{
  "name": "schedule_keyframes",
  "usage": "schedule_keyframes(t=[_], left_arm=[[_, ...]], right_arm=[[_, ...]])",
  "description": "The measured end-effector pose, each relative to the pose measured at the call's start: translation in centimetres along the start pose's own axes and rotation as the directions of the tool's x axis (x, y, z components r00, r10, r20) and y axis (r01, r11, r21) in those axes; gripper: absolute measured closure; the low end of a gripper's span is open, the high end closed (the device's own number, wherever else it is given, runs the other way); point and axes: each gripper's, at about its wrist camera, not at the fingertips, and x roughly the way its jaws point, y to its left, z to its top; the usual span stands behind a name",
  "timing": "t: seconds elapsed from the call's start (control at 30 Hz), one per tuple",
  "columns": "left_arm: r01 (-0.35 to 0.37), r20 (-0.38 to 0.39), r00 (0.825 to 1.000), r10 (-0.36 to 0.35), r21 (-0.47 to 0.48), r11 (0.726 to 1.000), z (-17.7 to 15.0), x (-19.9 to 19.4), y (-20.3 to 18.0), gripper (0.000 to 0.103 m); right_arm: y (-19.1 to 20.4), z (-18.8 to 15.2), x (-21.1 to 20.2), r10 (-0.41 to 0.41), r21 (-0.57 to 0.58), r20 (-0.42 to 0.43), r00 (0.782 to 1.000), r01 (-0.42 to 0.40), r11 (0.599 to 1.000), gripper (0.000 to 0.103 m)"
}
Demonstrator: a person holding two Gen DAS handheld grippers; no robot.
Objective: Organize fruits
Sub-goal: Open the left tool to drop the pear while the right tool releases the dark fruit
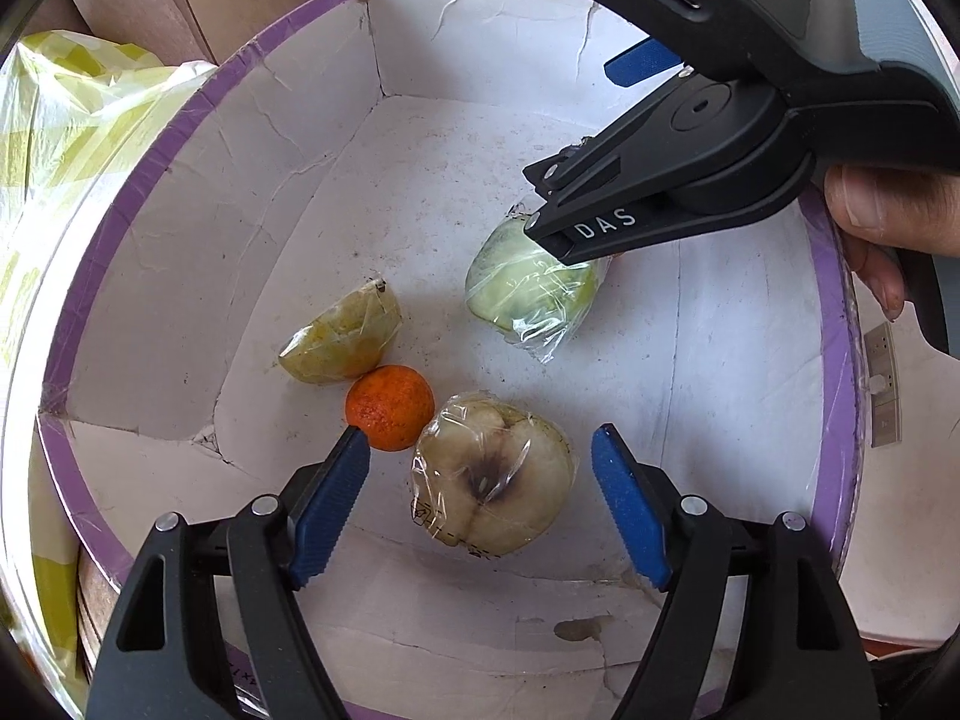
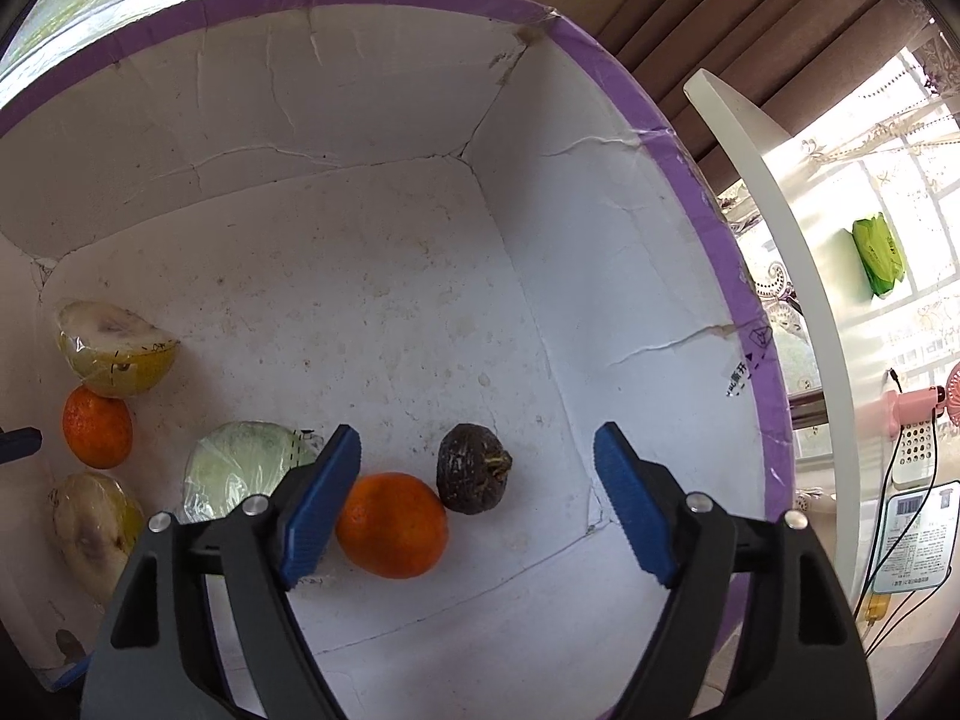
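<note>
Both grippers hang over a white box with a purple rim (image 1: 150, 168), which also shows in the right wrist view (image 2: 708, 192). My left gripper (image 1: 480, 474) is open above a wrapped pale half fruit (image 1: 489, 474). A small orange (image 1: 390, 399) and a wrapped yellow-green half fruit (image 1: 342, 342) lie just beyond. My right gripper (image 2: 477, 480) is open and empty over a bigger orange (image 2: 390, 525) and a dark wrinkled fruit (image 2: 471, 477). A wrapped green half fruit (image 2: 240, 468) lies by its left finger; it also shows in the left wrist view (image 1: 528, 288).
A yellow-white plastic bag (image 1: 66, 138) lies outside the box at the left. A white table edge (image 2: 780, 228), a wall socket (image 1: 882, 384), cables and a pink fan (image 2: 924, 408) are outside at the right.
</note>
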Motion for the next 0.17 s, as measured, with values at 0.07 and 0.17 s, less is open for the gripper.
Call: schedule_keyframes(t=[0.07,0.17], left_arm=[[-0.01,0.036,0.999,0.01,-0.003,1.0,-0.3,-0.8,-0.1,0.028],[-0.006,0.089,0.996,0.008,-0.017,1.0,-0.9,-2.1,0.2,0.023]], right_arm=[[-0.7,0.3,-0.1,0.011,0.015,0.01,1.0,-0.011,1.0,0.021],[-1.3,0.2,-0.5,0.024,0.041,0.027,0.999,-0.025,0.999,0.02]])
